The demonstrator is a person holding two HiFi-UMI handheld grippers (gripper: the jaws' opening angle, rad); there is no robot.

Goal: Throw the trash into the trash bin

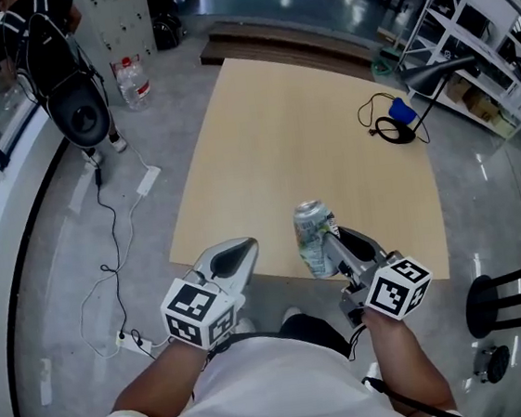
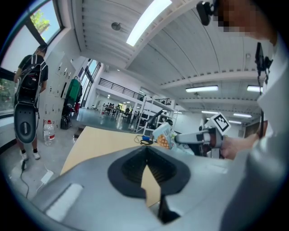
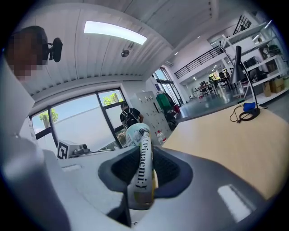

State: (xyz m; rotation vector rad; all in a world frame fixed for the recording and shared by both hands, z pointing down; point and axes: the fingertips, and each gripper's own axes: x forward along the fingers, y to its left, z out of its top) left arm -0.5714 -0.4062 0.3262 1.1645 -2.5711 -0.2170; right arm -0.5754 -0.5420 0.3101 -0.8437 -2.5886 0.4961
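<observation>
A dented drink can (image 1: 312, 230) with a silver top and green-white print stands upright over the near edge of the wooden table (image 1: 307, 123). My right gripper (image 1: 333, 244) is shut on its side. The right gripper view shows the can (image 3: 137, 133) squeezed flat between the dark pads (image 3: 169, 169) of the right gripper (image 3: 143, 155). My left gripper (image 1: 238, 249) hovers just left of it at the table's edge, jaws closed to a point and holding nothing. From the left gripper (image 2: 146, 152) view, the can (image 2: 162, 136) is off to the right. No trash bin shows in any view.
A black cable with a blue object (image 1: 393, 120) lies at the table's far right, under a black lamp arm (image 1: 441, 68). A person with a backpack (image 1: 37, 51) stands at far left near a water bottle (image 1: 134, 81). A power strip (image 1: 131, 340) lies on the floor.
</observation>
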